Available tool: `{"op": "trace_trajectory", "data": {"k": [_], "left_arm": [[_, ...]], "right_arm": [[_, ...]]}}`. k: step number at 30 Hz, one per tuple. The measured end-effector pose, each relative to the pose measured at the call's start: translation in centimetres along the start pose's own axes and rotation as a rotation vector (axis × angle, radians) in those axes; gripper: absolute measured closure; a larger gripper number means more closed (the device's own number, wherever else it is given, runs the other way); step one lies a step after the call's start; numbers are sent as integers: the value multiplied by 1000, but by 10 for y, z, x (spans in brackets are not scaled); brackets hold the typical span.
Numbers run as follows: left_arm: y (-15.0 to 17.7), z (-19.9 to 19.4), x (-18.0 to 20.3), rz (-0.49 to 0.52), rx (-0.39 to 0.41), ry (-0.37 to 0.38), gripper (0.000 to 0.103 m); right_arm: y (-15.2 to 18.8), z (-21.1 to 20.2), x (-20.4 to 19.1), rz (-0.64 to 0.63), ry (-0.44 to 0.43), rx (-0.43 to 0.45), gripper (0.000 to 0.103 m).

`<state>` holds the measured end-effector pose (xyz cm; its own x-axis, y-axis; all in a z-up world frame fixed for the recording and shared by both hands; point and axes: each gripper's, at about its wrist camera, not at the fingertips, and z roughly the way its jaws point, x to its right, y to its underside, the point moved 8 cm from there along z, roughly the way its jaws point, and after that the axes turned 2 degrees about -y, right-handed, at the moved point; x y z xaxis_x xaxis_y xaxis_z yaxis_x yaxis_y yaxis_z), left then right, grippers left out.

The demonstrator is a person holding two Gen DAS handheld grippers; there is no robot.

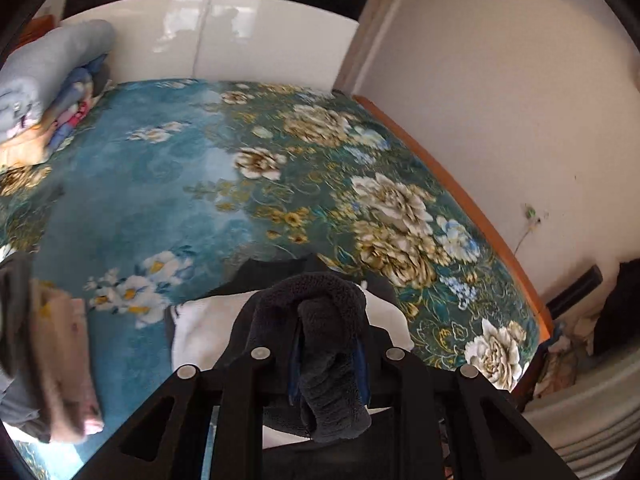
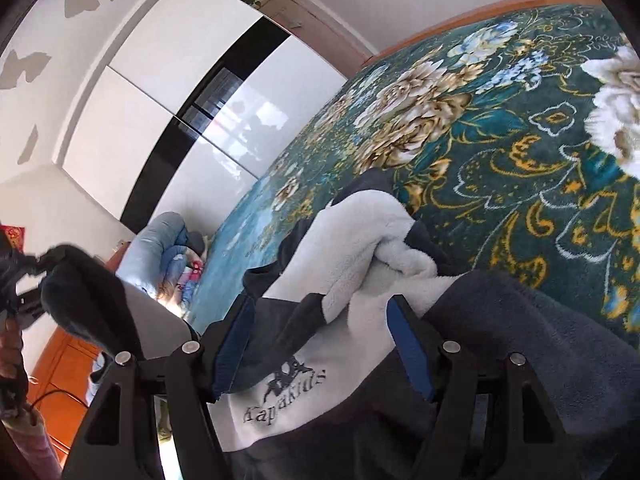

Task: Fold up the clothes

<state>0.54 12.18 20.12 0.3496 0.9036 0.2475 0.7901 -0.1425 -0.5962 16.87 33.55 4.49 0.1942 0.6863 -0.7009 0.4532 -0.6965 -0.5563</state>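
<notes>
Two claws work one fleece jacket (image 2: pixel 352 240) lying on the bed (image 1: pixel 168 184). The left claw (image 1: pixel 328 360) pinches a bunched dark fold; the right claw (image 2: pixel 320 344) stands wide, seemingly empty. Soft, light, floppy: grip thick edges.

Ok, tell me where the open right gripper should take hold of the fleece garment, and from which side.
Probably the raised white fold of the fleece garment, just ahead of the right gripper. It bunches up off the bed cover, so fingers can straddle it coming straight forward and down. The left gripper already pinches a dark part.
</notes>
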Motion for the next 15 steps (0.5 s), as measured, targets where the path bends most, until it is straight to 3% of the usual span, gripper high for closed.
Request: {"op": "trace_trajectory", "data": {"k": [5, 9, 12, 15], "left_arm": [[8, 126, 85, 155, -146, -52, 80], [34, 211, 119, 170, -270, -56, 80], [51, 257, 129, 179, -343, -102, 80], [60, 275, 129, 186, -370, -112, 75]], "right_arm": [[-2, -5, 23, 23, 79, -11, 33], [-3, -5, 35, 63, 81, -28, 33], [-1, -2, 40, 86, 86, -46, 33], [-1, -2, 41, 91, 85, -50, 33]]}}
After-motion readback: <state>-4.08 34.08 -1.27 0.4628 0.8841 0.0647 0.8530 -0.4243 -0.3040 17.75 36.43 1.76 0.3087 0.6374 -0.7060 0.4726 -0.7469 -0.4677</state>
